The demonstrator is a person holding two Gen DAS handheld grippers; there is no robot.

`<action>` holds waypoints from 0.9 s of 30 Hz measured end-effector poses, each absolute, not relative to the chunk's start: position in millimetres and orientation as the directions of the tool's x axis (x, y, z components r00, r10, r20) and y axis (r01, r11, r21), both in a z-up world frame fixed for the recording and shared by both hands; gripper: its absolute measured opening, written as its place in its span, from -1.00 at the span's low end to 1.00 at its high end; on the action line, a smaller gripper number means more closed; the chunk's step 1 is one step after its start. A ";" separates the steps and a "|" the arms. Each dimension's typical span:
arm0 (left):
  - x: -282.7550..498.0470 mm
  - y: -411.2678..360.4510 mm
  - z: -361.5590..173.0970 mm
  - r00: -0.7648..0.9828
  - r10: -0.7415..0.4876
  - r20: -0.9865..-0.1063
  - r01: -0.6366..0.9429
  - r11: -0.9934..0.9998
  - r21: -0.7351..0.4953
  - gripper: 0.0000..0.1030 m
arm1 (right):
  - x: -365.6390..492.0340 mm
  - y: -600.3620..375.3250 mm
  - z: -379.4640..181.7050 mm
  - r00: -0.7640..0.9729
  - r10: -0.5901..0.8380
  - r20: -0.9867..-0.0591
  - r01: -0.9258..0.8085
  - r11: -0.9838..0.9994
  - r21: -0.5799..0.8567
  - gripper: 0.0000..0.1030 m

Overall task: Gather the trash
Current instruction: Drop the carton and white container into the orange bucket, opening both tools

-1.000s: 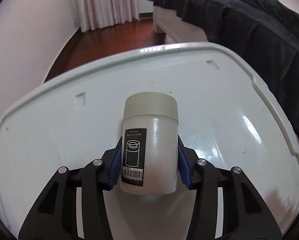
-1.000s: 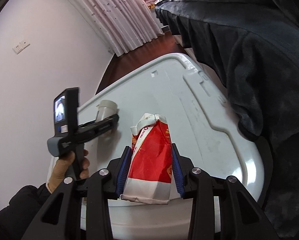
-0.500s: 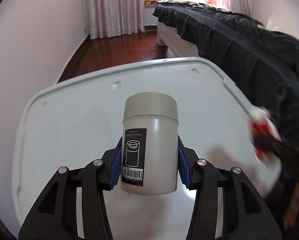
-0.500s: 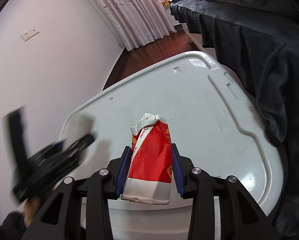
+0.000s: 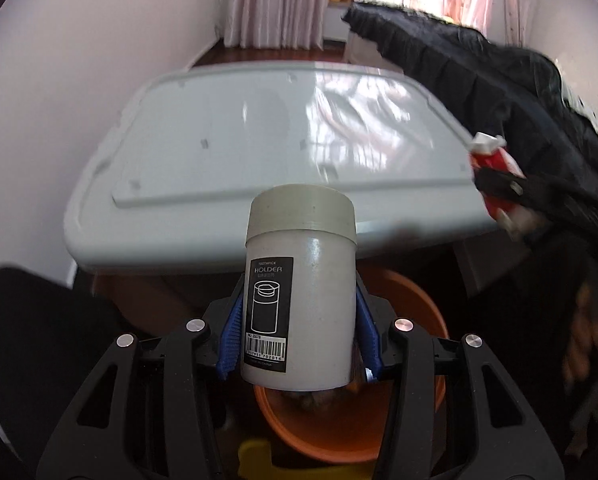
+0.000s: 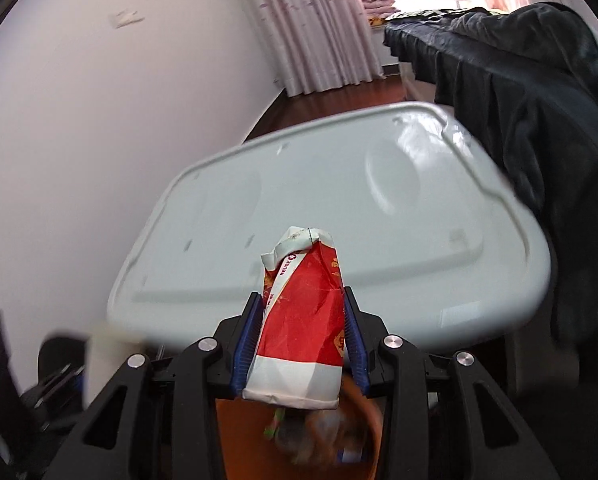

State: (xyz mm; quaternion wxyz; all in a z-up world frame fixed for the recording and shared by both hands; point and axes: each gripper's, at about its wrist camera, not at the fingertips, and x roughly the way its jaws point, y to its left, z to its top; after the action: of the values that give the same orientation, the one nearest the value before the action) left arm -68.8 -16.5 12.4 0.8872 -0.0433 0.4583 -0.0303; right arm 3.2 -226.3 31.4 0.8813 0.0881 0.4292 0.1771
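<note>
A white toothpick holder (image 5: pixel 299 300) is pinched upright by the left tongs (image 5: pixel 299 336) above an orange bin (image 5: pixel 419 300). A red carton (image 6: pixel 303 320) is clamped by the right tongs (image 6: pixel 299 344) above that bin (image 6: pixel 239 432). A white worktop (image 5: pixel 219 140) lies beyond.

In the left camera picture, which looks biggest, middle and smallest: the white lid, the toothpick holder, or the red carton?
1. White lid, widest by far.
2. Toothpick holder, though it sits close to the camera, which may exaggerate its size.
3. Red carton, a small, blurred patch at the right edge, partly hidden.
</note>
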 end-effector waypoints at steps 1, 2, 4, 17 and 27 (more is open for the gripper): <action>-68.8 -16.1 10.2 0.572 -0.104 -0.814 0.021 0.993 -0.113 -0.10 | -13.0 -223.0 28.2 0.565 0.376 -0.734 -0.237 0.927 0.292 -0.23; -69.6 -14.9 10.0 0.572 -0.113 -0.813 0.024 0.992 -0.120 -0.10 | -25.3 -220.5 23.9 0.558 0.369 -0.743 -0.235 0.929 0.284 -0.23; -67.7 -14.1 8.4 0.572 -0.124 -0.811 0.024 0.991 -0.135 -0.10 | -41.7 -216.7 14.7 0.541 0.358 -0.761 -0.224 0.934 0.279 -0.23; -67.2 -24.7 -16.3 0.508 -0.151 -0.848 0.057 0.988 -0.142 -0.10 | -49.7 -199.0 -12.5 0.448 0.327 -0.832 -0.244 0.940 0.238 -0.22; -63.5 -22.4 -25.0 0.469 -0.150 -0.871 0.040 0.988 -0.148 -0.06 | -49.0 -196.9 -20.2 0.421 0.321 -0.849 -0.241 0.941 0.237 -0.06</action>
State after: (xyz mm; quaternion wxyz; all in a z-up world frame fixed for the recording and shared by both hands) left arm -63.5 -22.4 -25.0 0.8552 -0.0535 0.5125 -0.0556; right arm -49.0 -196.9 -20.2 0.8419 0.0392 0.5117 0.1667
